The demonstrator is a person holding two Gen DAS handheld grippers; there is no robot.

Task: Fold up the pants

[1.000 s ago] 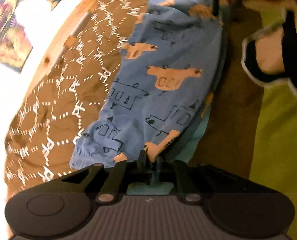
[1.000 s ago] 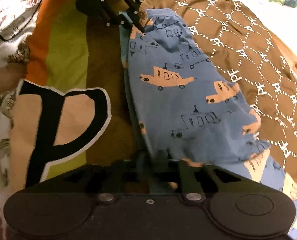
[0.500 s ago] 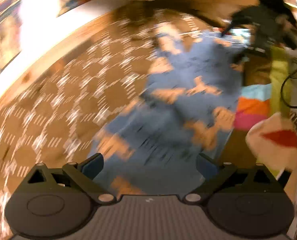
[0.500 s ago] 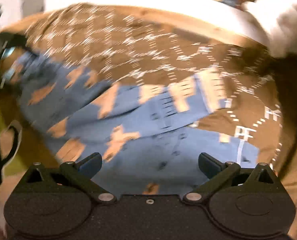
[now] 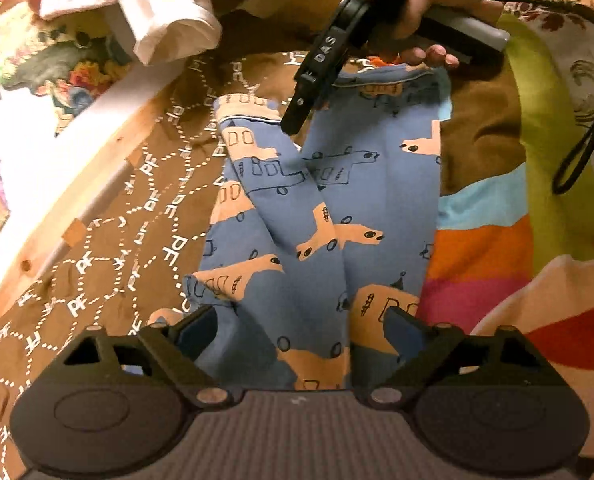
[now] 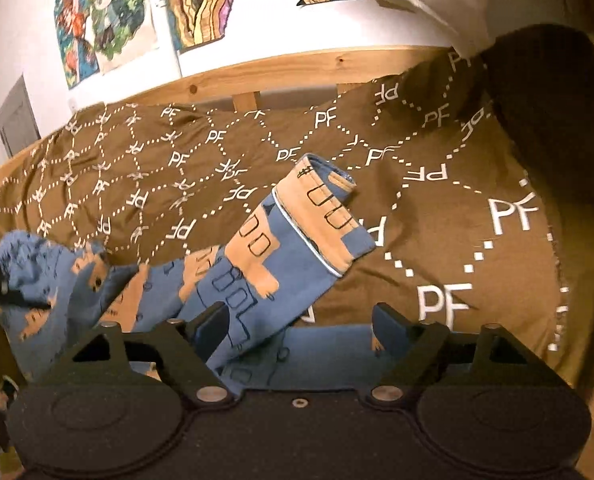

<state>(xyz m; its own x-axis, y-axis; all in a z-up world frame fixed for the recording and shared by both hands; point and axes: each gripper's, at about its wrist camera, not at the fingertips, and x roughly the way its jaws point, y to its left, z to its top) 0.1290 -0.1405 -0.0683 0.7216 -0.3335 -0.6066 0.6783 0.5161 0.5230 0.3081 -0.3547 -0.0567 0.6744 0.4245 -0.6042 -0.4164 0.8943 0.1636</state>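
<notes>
1. Bed rail [image 5: 77,184]: wood, running from 7 to 1 o'clock at the left of the left wrist view; nothing on it.
2. Cover [image 5: 137,216]: brown with "PF" print, spread on the bed under the pants.
3. Pants [image 5: 321,216]: blue with orange print, lying on the cover, long axis 12 to 6 o'clock in the left wrist view. One leg is creased over the other; a hem [image 6: 325,216] juts at 12 o'clock in the right wrist view.
4. Left gripper [image 5: 301,332]: fingers spread, having just narrowed a little; cloth lies between them at 12 o'clock, not pinched.
5. Right gripper [image 6: 301,330]: fingers spread, likewise just narrowed; a leg lies between them, not pinched. Seen from the left wrist view it hangs at the far end, about 12 o'clock.
6. Judgement: each gripper sits at one end of the long axis, so the next fold likely brings end to end.
</notes>
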